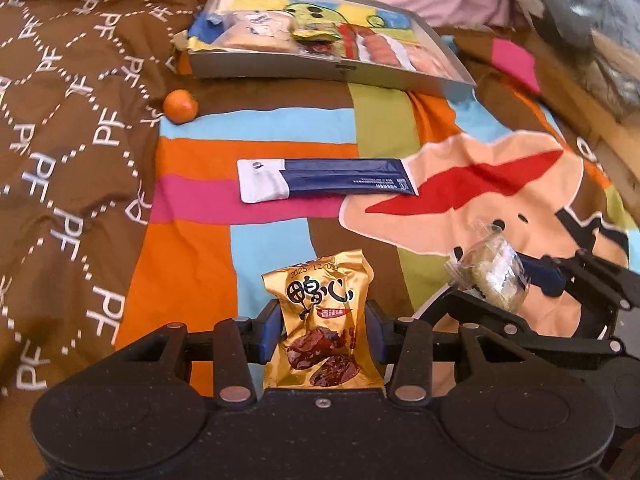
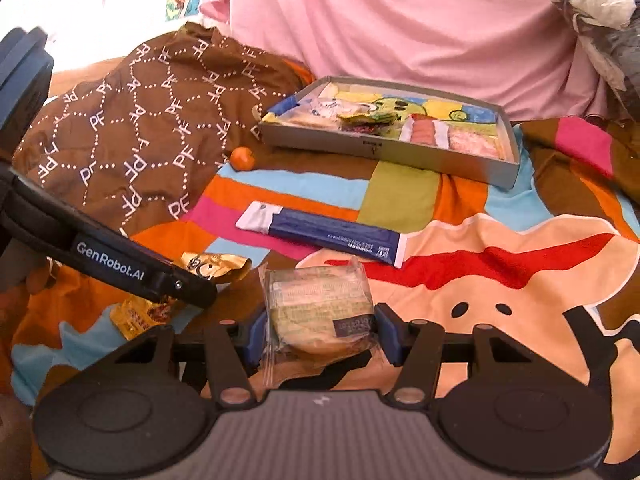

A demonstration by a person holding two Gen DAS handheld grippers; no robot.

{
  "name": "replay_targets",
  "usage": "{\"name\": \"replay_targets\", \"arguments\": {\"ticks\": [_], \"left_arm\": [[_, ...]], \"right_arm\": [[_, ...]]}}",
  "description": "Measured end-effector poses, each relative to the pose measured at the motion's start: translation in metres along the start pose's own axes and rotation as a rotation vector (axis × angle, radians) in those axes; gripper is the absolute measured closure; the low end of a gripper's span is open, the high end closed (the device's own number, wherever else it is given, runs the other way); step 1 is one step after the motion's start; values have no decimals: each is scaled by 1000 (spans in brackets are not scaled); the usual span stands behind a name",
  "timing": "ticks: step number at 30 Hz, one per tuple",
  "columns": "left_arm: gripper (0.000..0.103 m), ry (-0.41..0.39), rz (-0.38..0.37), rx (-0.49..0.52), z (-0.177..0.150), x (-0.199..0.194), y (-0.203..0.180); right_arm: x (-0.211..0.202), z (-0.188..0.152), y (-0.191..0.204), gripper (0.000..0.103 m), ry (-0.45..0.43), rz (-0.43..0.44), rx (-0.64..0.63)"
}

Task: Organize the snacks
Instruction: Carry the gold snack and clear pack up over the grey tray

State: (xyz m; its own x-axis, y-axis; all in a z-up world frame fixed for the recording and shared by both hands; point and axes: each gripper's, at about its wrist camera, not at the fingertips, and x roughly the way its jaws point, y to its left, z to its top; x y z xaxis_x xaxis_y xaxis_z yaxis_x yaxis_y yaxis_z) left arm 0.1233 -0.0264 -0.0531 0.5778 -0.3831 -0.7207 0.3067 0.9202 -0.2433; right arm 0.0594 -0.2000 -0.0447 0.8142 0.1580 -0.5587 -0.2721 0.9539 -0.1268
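Observation:
A gold snack packet (image 1: 326,320) printed with dark meat pieces is pinched between the blue pads of my left gripper (image 1: 325,330), which is shut on it. My right gripper (image 2: 318,332) is shut on a clear-wrapped greenish cake (image 2: 318,304); that cake (image 1: 494,276) also shows at the right of the left wrist view. Between the grippers and the box, a long blue-and-white packet (image 1: 324,178) (image 2: 324,234) lies flat on the bedspread. The shallow grey box (image 1: 332,70) (image 2: 384,148) at the back holds several wrapped snacks. A small orange (image 1: 181,106) (image 2: 243,159) rests left of the box.
Everything sits on a colourful cartoon bedspread (image 1: 280,128) with a brown patterned quilt (image 1: 68,128) bunched on the left. Pink fabric (image 2: 400,20) rises behind the box. A dark patterned bundle (image 1: 592,20) lies at the far right. My left gripper's arm (image 2: 112,264) crosses the right wrist view's left side.

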Motion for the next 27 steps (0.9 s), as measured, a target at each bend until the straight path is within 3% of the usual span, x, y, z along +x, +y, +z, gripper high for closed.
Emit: {"name": "replay_targets", "arguments": {"ticks": [7,12,18,27], "left_arm": [[58,-90,-2,-71,8,-17,0],[57,-147,21,-62,24,-32,-7],[57,-218,57,-17,67,-52,-14],[57,-316,39,85,151,-41,-33]], "right_arm": [[-9,5,-2,43,-48,-13,13],[-16,9,-9,43,-82,-42,45],[-20,29,-22,43,-138,-51,82],[-6,84,-47,43,-248,-78,-19]]}}
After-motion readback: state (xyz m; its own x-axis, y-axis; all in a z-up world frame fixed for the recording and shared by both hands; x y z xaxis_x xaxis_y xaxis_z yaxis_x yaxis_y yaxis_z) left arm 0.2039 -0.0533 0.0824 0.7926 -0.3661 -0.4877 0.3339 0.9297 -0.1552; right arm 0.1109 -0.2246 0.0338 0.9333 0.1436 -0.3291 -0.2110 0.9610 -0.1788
